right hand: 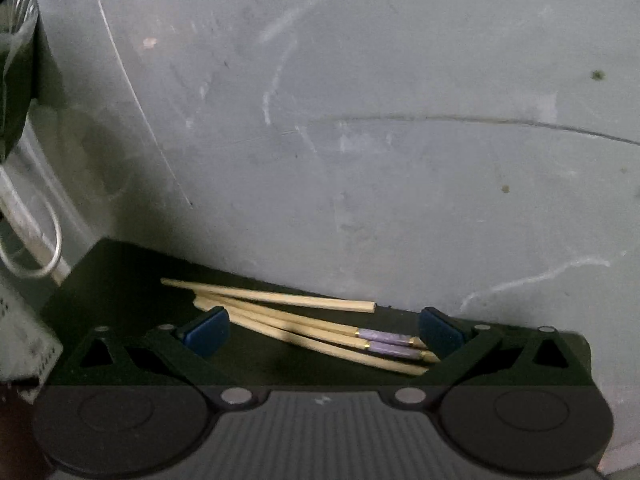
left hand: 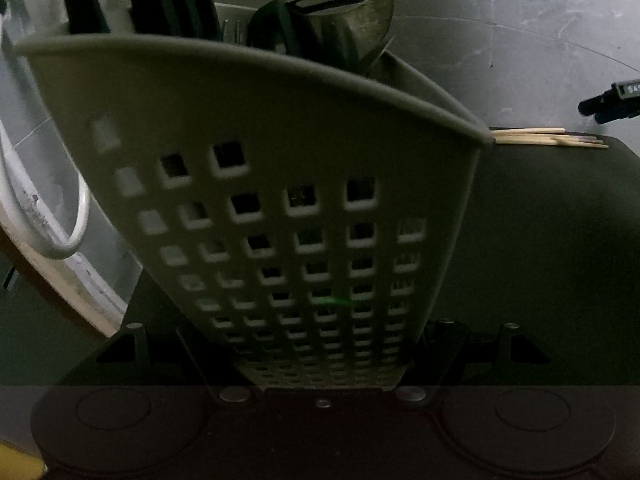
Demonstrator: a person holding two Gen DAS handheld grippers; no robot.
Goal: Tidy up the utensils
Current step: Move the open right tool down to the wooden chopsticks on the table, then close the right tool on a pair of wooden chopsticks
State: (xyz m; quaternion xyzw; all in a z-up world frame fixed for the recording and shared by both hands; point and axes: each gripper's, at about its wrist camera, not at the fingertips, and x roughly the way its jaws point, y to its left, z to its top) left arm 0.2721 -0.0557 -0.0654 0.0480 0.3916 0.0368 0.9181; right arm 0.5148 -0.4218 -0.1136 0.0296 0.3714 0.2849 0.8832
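A white perforated utensil holder point(left hand: 280, 128) fills the left wrist view, tilted, and my left gripper point(left hand: 320, 338) is shut on its lower part; the pads are hidden behind its sides. Black-handled utensils point(left hand: 180, 4) and a metal tool point(left hand: 360, 20) stick out of its top. Several wooden chopsticks point(right hand: 304, 324), two with purple bands, lie on a dark mat point(right hand: 120, 280). My right gripper point(right hand: 322, 332) stands open just above them, one blue pad point(right hand: 206, 334) on each side of the bundle. From the left wrist, the chopsticks point(left hand: 548, 138) lie right of the holder, with the right gripper point(left hand: 608, 102) beyond.
The dark mat point(left hand: 540, 220) rests on a scuffed grey counter point(right hand: 360, 120). A white wire rack point(left hand: 76, 220) stands at the left, and its loop point(right hand: 40, 248) shows beside the mat. A dark container point(right hand: 16, 80) sits at the far left.
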